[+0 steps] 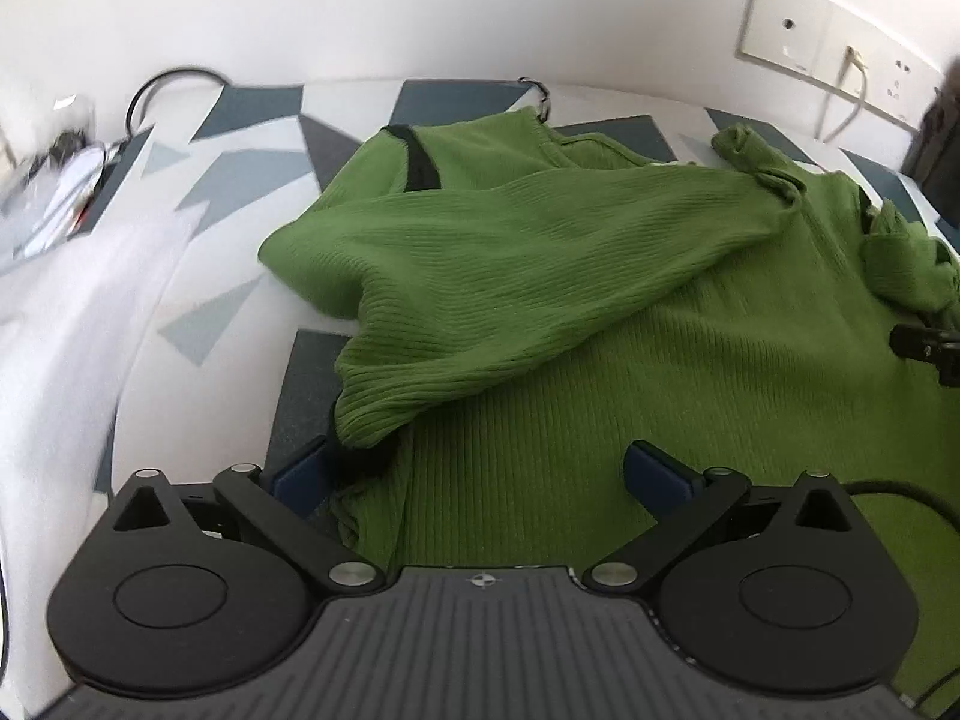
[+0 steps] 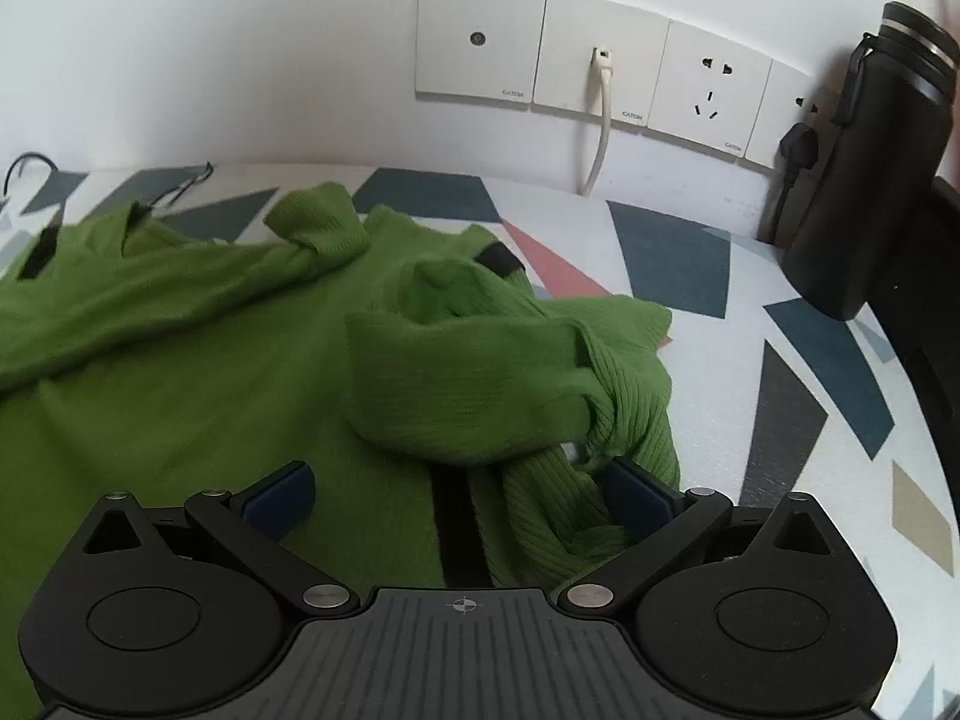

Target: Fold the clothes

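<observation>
A green ribbed sweater (image 1: 630, 312) with black trim lies spread on the patterned tabletop (image 1: 252, 120). Its left sleeve is folded across the body toward the right. My left gripper (image 1: 480, 468) is open over the sweater's lower left edge, with the left finger beside the sleeve fold. In the right wrist view the sweater (image 2: 180, 372) has its right sleeve (image 2: 480, 378) bunched up and folded inward. My right gripper (image 2: 462, 492) is open, and the bunched sleeve and a black trim strip lie between its fingers. The right gripper's tip also shows in the left wrist view (image 1: 930, 348).
A white wall with a row of sockets (image 2: 600, 60) and a plugged white cable (image 2: 603, 120) stands behind the table. A black bottle (image 2: 870, 168) stands at the far right. A black cable (image 1: 174, 84) and cluttered items (image 1: 54, 180) sit at the far left.
</observation>
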The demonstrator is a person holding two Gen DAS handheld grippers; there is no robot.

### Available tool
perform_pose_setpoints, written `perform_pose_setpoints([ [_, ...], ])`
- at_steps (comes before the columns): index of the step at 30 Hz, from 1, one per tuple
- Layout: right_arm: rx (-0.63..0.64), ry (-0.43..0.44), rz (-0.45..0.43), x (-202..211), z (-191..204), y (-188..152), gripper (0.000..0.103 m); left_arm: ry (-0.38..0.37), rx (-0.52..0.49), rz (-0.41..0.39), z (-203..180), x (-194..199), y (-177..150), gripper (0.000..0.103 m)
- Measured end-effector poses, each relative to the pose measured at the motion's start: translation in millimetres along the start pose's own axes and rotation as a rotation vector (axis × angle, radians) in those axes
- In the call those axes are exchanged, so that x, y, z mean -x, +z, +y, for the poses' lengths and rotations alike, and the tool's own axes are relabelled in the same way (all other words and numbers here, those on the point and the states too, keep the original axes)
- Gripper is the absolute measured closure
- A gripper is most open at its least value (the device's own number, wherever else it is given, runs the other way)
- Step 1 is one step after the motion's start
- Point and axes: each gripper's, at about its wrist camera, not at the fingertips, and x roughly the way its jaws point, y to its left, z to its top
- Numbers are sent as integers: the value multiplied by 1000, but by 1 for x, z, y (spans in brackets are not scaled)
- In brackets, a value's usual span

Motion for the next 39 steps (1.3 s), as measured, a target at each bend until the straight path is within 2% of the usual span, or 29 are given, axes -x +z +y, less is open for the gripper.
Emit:
perform_pose_setpoints([
  [12, -3, -32, -28, 1, 6, -6, 1, -6, -12, -47, 1, 0, -6, 0],
  [20, 15, -28, 30, 0, 6, 5, 1, -24, -40, -60, 3, 1, -10, 0],
  [21, 33, -40, 2, 3, 7, 7, 2, -26, -42, -61, 3, 1, -11, 0],
  [24, 97, -71, -114, 15, 12, 13, 9, -35, -53, -74, 4, 1, -14, 0],
  [25, 120, -65, -130, 16, 15, 16, 14, -38, -54, -77, 4, 2, -14, 0],
  [26, 137, -47, -127, 14, 17, 19, 24, -40, -56, -80, 5, 2, -15, 0],
  [29, 145, 18, -82, 1, 20, 28, 42, -45, -61, -80, 5, 2, -15, 0],
  [31, 119, 23, -47, -9, 18, 31, 44, -48, -65, -78, 6, 2, -15, 0],
  [32, 98, 14, -31, -14, 16, 31, 53, -49, -66, -78, 6, 2, -15, 0],
  [34, 52, 5, -34, -15, 9, 30, 63, -50, -68, -78, 6, 2, -15, 0],
  [37, -30, 2, -60, -9, -8, 28, 88, -51, -68, -73, 5, 2, -14, 0],
  [39, -88, -19, -80, -3, -24, 27, 88, -50, -68, -69, 6, 2, -13, 0],
])
